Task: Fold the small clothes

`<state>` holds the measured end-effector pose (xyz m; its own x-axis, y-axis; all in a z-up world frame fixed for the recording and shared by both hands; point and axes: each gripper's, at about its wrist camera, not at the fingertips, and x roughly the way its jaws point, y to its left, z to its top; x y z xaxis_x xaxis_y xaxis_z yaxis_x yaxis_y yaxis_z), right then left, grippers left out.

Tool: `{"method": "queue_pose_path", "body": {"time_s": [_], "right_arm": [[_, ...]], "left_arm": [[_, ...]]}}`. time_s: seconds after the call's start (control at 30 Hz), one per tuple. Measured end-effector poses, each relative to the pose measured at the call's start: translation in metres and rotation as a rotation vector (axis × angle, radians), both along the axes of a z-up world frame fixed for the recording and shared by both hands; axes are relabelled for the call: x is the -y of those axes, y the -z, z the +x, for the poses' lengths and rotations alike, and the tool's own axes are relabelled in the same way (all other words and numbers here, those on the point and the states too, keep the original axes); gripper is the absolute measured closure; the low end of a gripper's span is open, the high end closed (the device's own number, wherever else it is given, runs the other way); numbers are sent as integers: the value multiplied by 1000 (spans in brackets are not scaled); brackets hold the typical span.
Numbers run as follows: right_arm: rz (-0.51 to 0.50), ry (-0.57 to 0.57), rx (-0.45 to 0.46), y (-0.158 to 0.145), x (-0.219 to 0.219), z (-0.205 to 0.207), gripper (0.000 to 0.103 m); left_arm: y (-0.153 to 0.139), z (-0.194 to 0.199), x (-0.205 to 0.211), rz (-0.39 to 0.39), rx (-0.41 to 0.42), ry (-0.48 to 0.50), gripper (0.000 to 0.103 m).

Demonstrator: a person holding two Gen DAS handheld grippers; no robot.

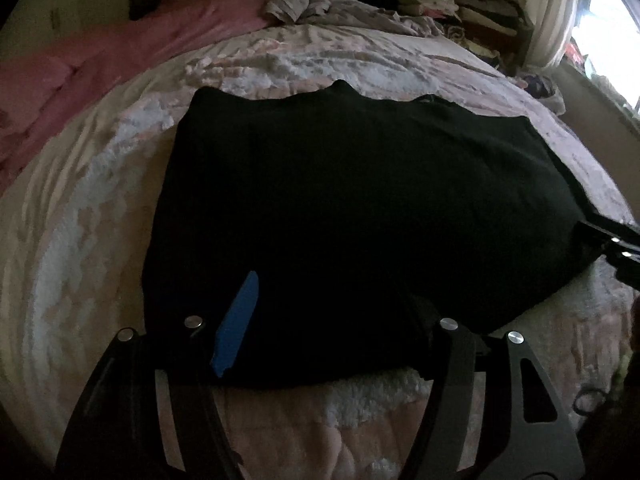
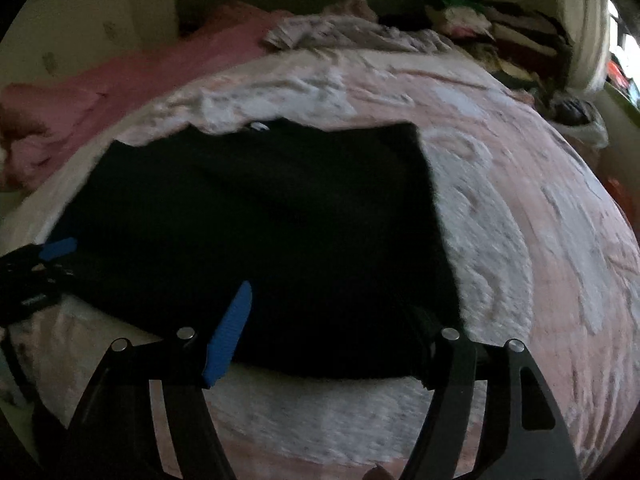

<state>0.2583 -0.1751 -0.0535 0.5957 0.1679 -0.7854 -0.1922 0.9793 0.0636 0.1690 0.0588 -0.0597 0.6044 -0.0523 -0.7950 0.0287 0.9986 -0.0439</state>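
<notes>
A black garment (image 1: pixel 360 208) lies spread flat on the pink and white bedspread (image 1: pixel 92 216); it also shows in the right wrist view (image 2: pixel 256 220). My left gripper (image 1: pixel 324 312) is open, its fingers wide apart over the garment's near left edge, blue pad (image 1: pixel 238 328) showing. My right gripper (image 2: pixel 324 320) is open over the garment's near right edge, blue pad (image 2: pixel 230 332) showing. Each gripper shows at the other view's edge: the right one (image 1: pixel 612 244), the left one (image 2: pixel 36 268). Neither holds cloth.
A pink blanket (image 1: pixel 100 60) lies bunched at the far left. Crumpled pale clothes (image 1: pixel 320 8) sit at the head of the bed. A stack of folded clothes (image 1: pixel 452 0) stands at the far right by a curtain and bright window (image 1: pixel 600 24).
</notes>
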Motion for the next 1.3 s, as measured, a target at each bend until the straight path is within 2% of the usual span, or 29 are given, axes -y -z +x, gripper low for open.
{"method": "queue_pose_path", "body": {"time_s": [0.13,0.43,0.77,0.9,1.2,1.3], "right_arm": [[21,18,-34,10,7,2,35],[33,15,-27,17,10,3,34],[103,11,6,-4,13,-9,34],[100,13,11,-6,12,-13,34],[109,13,30,-14,10,-21,34],[122,16,42,-19,13,-25,34]], "left_arm": [[0,-3,-1,-21,-4,1,46],[-3,-5,-2,-30,-10,-8,46],[-11,-9,-2,-57,-13,-11,46],[-14,-11,-2,-63,-9,-13,46],[-23,-20,-4,-62,-2,-23,42],[-28,-23,-6,-59,6,-33,33]]}}
